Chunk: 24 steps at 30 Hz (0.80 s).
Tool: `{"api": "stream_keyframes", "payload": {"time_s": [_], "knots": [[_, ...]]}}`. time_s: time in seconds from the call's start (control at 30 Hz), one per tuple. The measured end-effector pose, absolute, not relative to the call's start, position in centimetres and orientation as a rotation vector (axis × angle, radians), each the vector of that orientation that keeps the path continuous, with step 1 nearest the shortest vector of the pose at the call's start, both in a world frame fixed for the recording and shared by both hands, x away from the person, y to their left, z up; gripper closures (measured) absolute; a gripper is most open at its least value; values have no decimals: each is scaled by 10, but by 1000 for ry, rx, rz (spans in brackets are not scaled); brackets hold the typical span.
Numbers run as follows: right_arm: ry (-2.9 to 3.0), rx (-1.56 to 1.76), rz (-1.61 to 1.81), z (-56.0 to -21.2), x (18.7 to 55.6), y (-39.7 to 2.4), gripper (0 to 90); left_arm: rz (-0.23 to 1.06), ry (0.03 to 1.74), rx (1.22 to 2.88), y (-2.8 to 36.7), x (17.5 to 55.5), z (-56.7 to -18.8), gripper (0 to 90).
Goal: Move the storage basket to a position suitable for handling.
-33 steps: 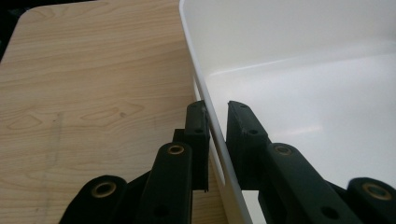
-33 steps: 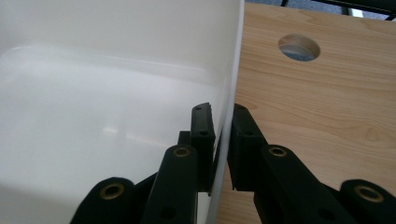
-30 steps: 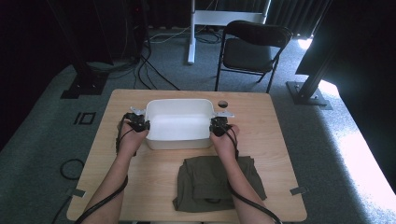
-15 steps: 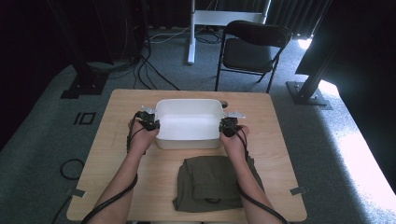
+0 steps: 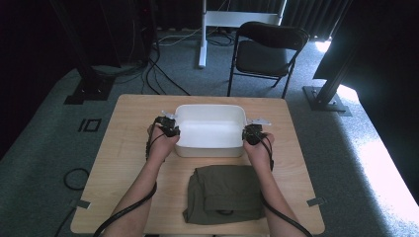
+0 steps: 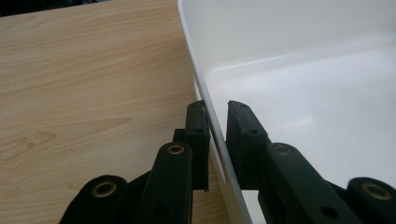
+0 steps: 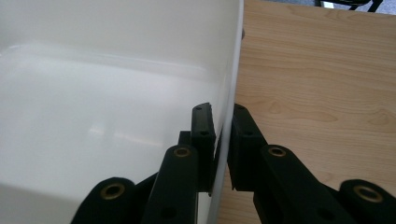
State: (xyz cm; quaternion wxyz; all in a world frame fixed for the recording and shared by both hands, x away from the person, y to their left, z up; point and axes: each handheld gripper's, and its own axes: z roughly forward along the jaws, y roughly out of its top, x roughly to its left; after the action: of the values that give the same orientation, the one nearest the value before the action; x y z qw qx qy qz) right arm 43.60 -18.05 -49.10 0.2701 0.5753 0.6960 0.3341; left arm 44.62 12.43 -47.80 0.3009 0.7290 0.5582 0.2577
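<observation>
A white plastic bin [image 5: 210, 129] stands empty on the wooden table [image 5: 123, 148], held by both side walls. My left gripper [image 5: 168, 129] is shut on its left wall [image 6: 205, 100], one jaw outside and one inside. My right gripper [image 5: 253, 133] is shut on the right wall [image 7: 231, 88] in the same way. Nearer the person lies a folded olive-green garment [image 5: 225, 194] between the two forearms.
A black folding chair [image 5: 267, 52] stands just beyond the table's far edge. Dark stands and cables [image 5: 148, 64] lie on the carpet at the back left, a metal base [image 5: 326, 96] at the right. Bare tabletop shows to the left and right of the bin.
Both grippers have carried the bin to the right across the table, by about a hand's width. Their grip on the walls is the same.
</observation>
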Motion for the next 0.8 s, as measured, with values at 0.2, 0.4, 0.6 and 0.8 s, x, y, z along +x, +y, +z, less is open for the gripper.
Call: {"api": "stream_keyframes", "payload": {"time_s": [0.2, 0.4, 0.6, 0.8], "knots": [[1869, 1560, 889, -491, 436, -193, 827, 695, 1461, 1967, 110, 449, -477, 802], [1862, 1568, 891, -491, 435, -205, 827, 681, 1462, 1970, 98, 451, -477, 801], [1860, 1573, 881, -490, 435, -217, 827, 669, 1456, 1972, 87, 452, -477, 801], [1858, 1584, 879, -490, 436, -229, 828, 663, 1448, 1982, 75, 453, -477, 800]]}}
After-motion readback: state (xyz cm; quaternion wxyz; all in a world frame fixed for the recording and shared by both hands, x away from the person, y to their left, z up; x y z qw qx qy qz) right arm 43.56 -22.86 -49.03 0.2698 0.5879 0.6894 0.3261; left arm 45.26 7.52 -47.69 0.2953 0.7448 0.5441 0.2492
